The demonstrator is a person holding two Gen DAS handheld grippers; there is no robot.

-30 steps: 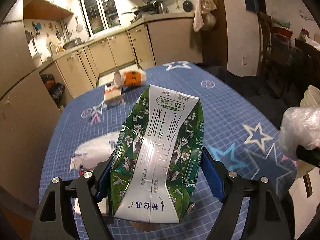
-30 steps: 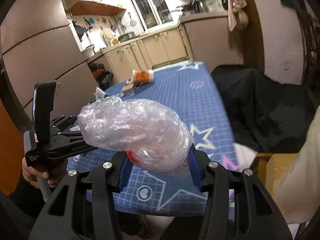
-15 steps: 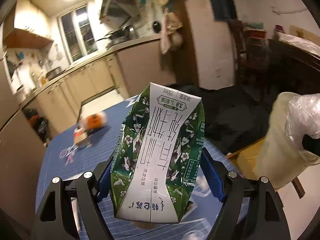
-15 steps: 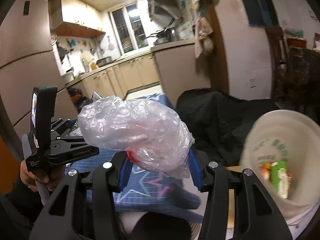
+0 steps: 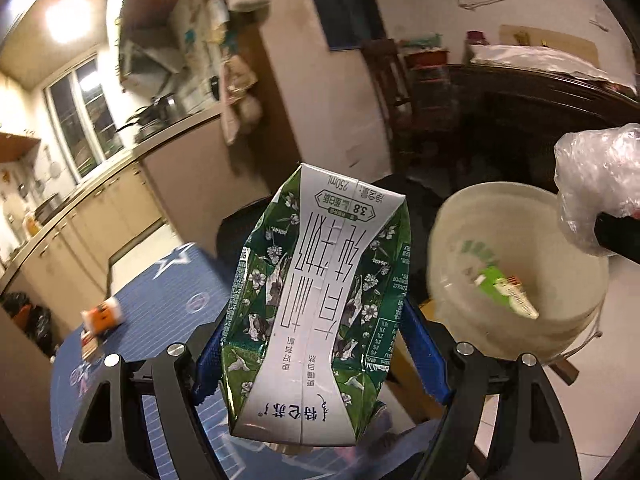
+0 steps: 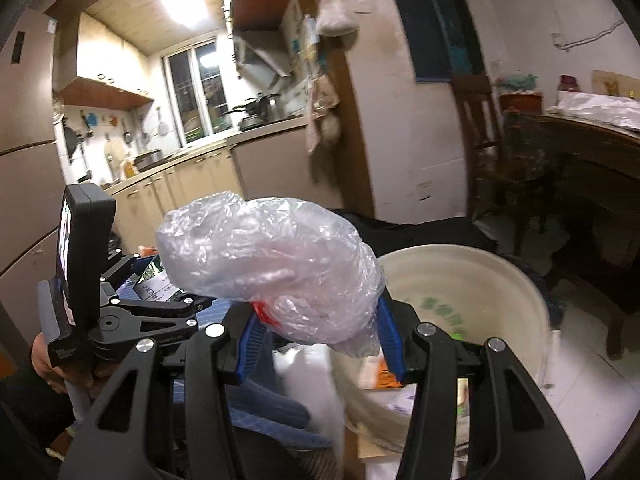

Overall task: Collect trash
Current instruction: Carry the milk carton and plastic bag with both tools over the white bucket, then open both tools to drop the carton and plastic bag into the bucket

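My left gripper (image 5: 316, 344) is shut on a crushed green and white milk carton (image 5: 316, 304), held in the air beyond the table's edge. A cream plastic bucket (image 5: 576, 320) stands to its right with a green packet (image 5: 504, 292) inside. My right gripper (image 6: 318, 334) is shut on a crumpled clear plastic bag (image 6: 272, 268), which also shows in the left wrist view (image 5: 600, 184) over the bucket's rim. In the right wrist view the bucket (image 6: 520, 280) lies just right of and behind the bag. The left gripper's body (image 6: 132, 312) shows at the left.
The blue star-patterned table (image 5: 168, 292) lies behind to the left, with an orange cup on its side (image 5: 102, 316) and a small box (image 5: 90, 346). A black cloth heap (image 6: 440, 232), a dark chair (image 6: 480, 120) and a dark table (image 6: 592, 152) stand beyond the bucket.
Both grippers have swung right, away from the table, toward the bucket, which now fills more of both views. Each still holds its piece of trash.
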